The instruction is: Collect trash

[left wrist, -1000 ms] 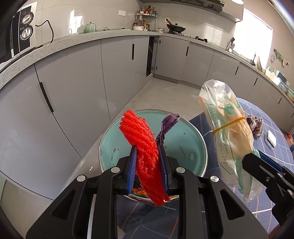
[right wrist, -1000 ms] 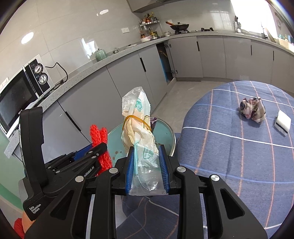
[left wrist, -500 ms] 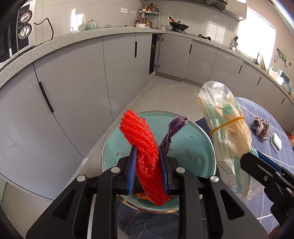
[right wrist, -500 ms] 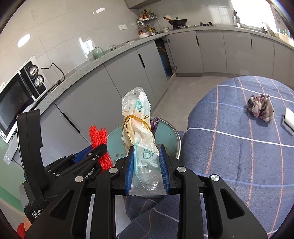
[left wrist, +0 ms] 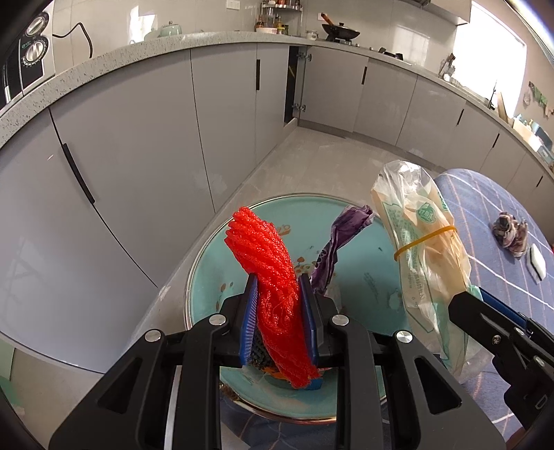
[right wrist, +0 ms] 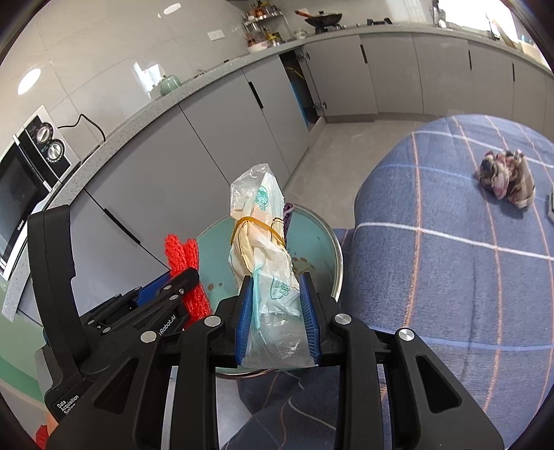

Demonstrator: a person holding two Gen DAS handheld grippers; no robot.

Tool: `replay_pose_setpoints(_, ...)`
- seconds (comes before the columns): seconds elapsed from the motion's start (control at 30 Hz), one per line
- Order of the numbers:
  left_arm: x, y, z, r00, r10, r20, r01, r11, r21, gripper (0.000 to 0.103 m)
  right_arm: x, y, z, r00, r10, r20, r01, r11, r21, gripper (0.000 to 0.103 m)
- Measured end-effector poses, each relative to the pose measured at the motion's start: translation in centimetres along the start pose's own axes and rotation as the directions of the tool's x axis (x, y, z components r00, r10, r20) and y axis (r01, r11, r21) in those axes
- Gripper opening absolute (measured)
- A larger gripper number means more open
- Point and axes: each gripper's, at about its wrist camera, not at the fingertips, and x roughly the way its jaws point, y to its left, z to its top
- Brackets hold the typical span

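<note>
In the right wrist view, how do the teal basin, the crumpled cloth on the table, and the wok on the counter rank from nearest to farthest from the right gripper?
1. The teal basin is nearest, just ahead of the right gripper, below the held plastic bag.
2. The crumpled cloth lies farther right on the blue tablecloth.
3. The wok is farthest, on the back counter.
</note>
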Motion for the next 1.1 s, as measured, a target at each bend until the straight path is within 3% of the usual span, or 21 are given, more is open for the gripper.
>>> replay_pose_setpoints(0.43,2.9,0.2,0.2,0.998,0.032,-0.058,-0.031,0.999,0.008,0.027,3.0,-0.1,0.5,0.999,0.002,-0.043,-0.001,1.0,0.015,0.032)
replay_pose_setpoints(0.57,2.7,0.7,0.1,0.997,0.051,-0.052,-0.051,0.999,0.003,0.039,2.8,-0.4,0.5,1.0,0.018,-0.026,-0.017,1.0,0.022,0.04)
replay_pose_setpoints(0.7,2.0,1.4,0.0,0.997,0.068,-0.027,-0.069,0.997,-0.022,0.067,1.4,-1.2,0.8,1.0,0.019,0.022,-0.02,0.999,0.043,0.041)
replay_pose_setpoints(1.0,-0.7,0.5,-0.3,0.995,0.091,0.03,-0.09,0.996,-0.021,0.085,-3.0,-2.0,0.0,0.992,-0.021,0.124,0.019,1.0,0.013,0.041)
replay_pose_setpoints(1.1,-2.1,-0.2,-0.6,0.995,0.086,0.053,-0.086,0.996,-0.007,0.087,-4.5,-2.3,-0.5,0.986,-0.047,0.16,0.047,0.999,0.006,0.041)
